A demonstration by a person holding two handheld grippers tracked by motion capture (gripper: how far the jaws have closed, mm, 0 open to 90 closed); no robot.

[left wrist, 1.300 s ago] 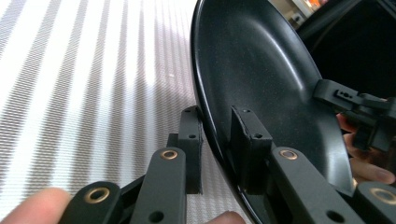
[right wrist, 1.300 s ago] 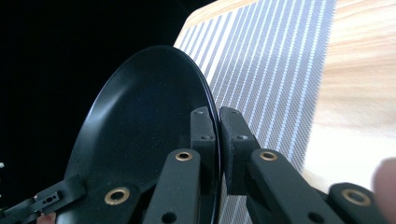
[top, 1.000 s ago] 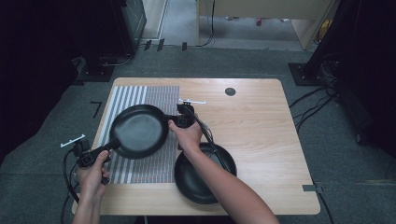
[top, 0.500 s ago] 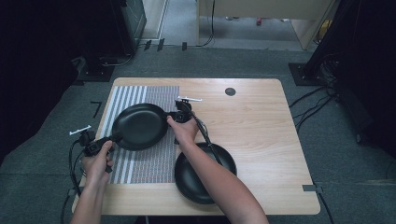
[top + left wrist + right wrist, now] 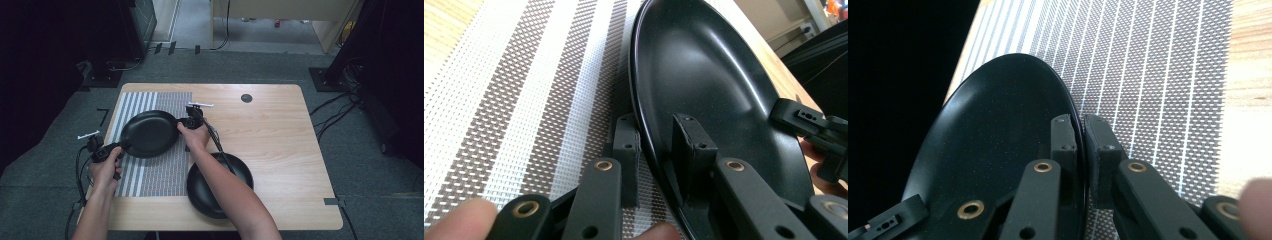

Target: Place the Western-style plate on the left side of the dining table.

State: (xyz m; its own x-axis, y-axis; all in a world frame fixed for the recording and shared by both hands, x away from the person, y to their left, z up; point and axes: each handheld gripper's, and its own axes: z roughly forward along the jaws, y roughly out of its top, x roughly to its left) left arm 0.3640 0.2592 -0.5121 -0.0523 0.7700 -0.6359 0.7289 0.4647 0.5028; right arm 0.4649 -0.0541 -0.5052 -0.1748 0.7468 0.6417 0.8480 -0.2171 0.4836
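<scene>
Carrying the shallow round black plate (image 5: 148, 133) with both tools: the left gripper (image 5: 659, 150) and right gripper (image 5: 1080, 145) are each clamped on opposite rim edges, above the striped woven placemat (image 5: 165, 170). Next move requires level lowering, then simultaneous release. Compared with earlier, the plate sits farther toward the mat's far end and lower.

A light wooden worktop (image 5: 280, 125) stands on grey carpeted floor (image 5: 55, 135), flanked by dark black equipment stands (image 5: 120, 35); black cables (image 5: 335, 107) trail alongside.
</scene>
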